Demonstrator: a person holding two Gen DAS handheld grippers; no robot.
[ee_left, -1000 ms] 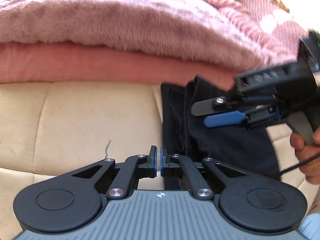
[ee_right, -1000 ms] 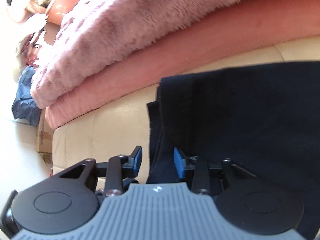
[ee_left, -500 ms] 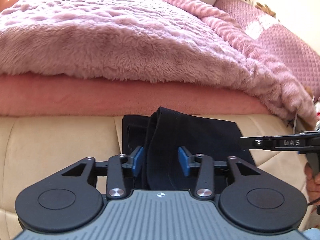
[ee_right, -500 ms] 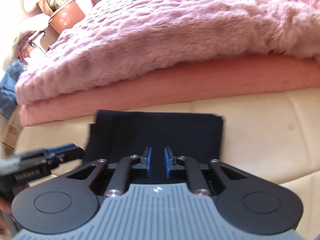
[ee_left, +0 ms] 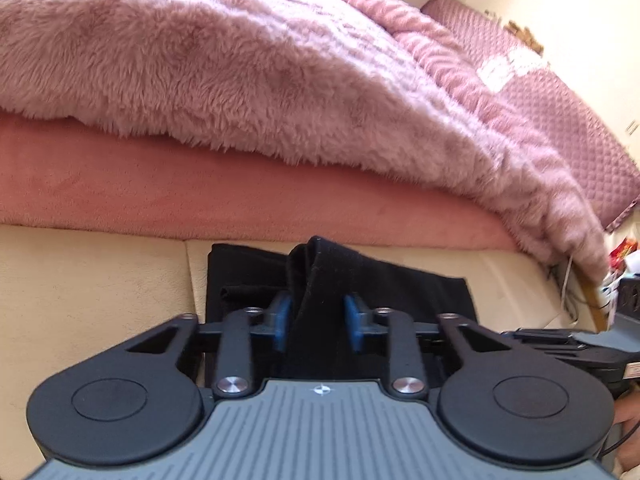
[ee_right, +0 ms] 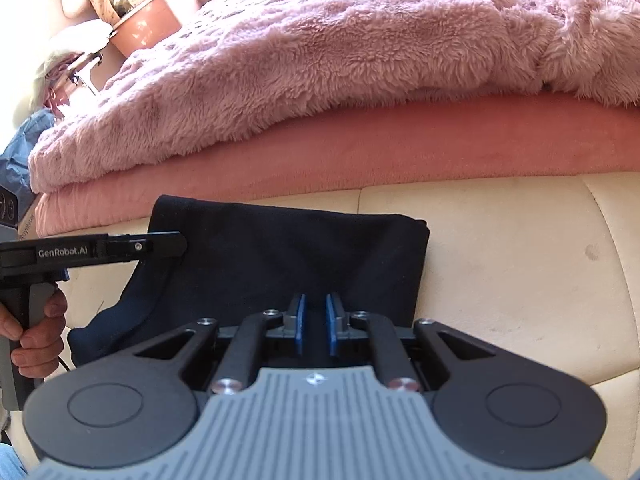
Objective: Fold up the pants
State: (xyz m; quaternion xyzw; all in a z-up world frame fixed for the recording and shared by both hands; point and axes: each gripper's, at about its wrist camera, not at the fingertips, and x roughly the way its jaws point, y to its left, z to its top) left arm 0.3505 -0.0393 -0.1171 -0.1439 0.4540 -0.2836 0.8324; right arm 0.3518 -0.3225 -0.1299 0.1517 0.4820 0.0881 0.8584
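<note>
Black pants lie folded on a cream cushioned surface, up against the bed. My left gripper has a raised ridge of the cloth between its blue pads, and its jaws are closing on it. In the right wrist view the pants spread as a dark rectangle. My right gripper is at their near edge with its jaws closing, only a narrow strip of dark cloth between the pads. The left gripper reaches in from the left over the pants' left end, held by a hand.
A fluffy pink blanket hangs over a salmon mattress edge just behind the pants. A terracotta pot stands at the far left, a purple quilted cover at the far right. Cream cushion runs right of the pants.
The left jaws went from shut to wide around a pants fold, then narrowed on it. The right jaws narrowed from wide onto the near edge. Both views swung to face the bed.
</note>
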